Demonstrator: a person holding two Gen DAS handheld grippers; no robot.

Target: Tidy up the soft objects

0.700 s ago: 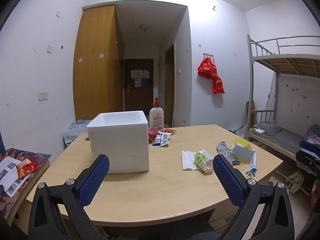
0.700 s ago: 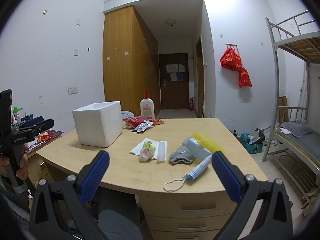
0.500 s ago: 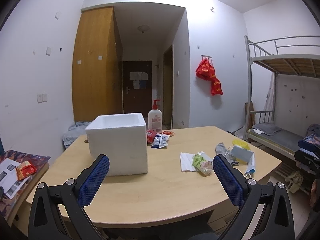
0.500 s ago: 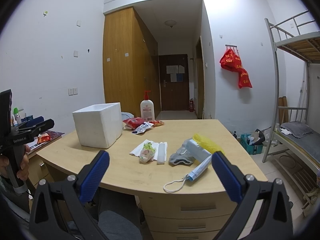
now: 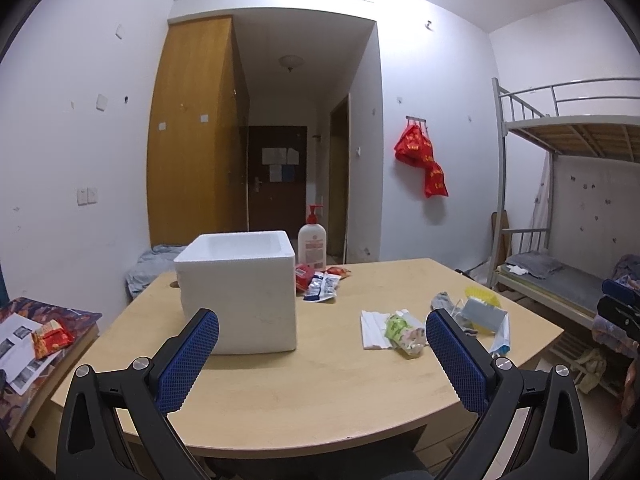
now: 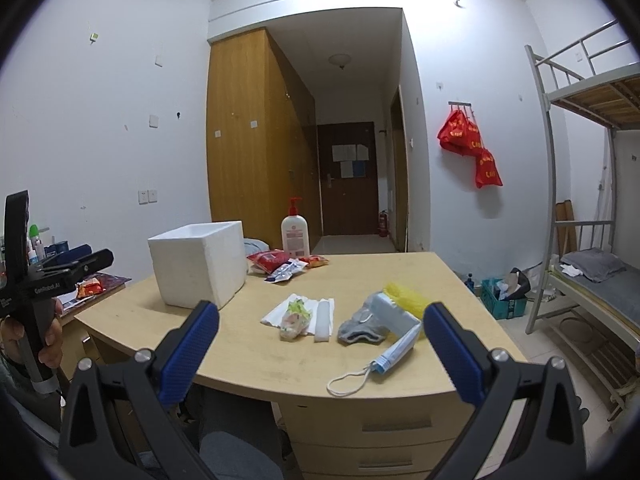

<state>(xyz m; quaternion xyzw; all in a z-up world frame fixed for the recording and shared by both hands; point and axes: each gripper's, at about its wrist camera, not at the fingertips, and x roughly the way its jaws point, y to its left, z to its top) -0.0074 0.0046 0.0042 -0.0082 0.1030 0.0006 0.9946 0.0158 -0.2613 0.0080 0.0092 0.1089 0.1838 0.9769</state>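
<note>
A white foam box (image 5: 240, 292) (image 6: 198, 262) stands open-topped on the wooden table (image 5: 320, 392) (image 6: 352, 276). To its right lie white tissues (image 6: 326, 312) with a green-printed soft packet (image 5: 404, 330) (image 6: 294, 316) on them, a grey sock (image 6: 362, 328), a grey-blue pack (image 5: 482, 314) (image 6: 394, 312), a yellow sponge-like thing (image 6: 406, 294) and a face mask (image 6: 392, 354) near the front edge. Red snack packets (image 5: 310, 276) (image 6: 268, 258) lie behind the box. My left gripper (image 5: 322, 350) hangs open before the table, nothing between its fingers. My right gripper (image 6: 320, 342) is open too, held off the table's front edge.
A lotion pump bottle (image 5: 313, 240) (image 6: 295, 232) stands at the table's far side. A side desk with papers and a red packet (image 5: 50, 336) is at left. A bunk bed (image 5: 568, 216) stands at right. A hand (image 6: 38, 344) holds the left gripper's handle at the right view's left edge.
The left wrist view has shifted slightly leftward and down, so the box and table sit a little lower and further right in it. The right view is nearly unchanged.
</note>
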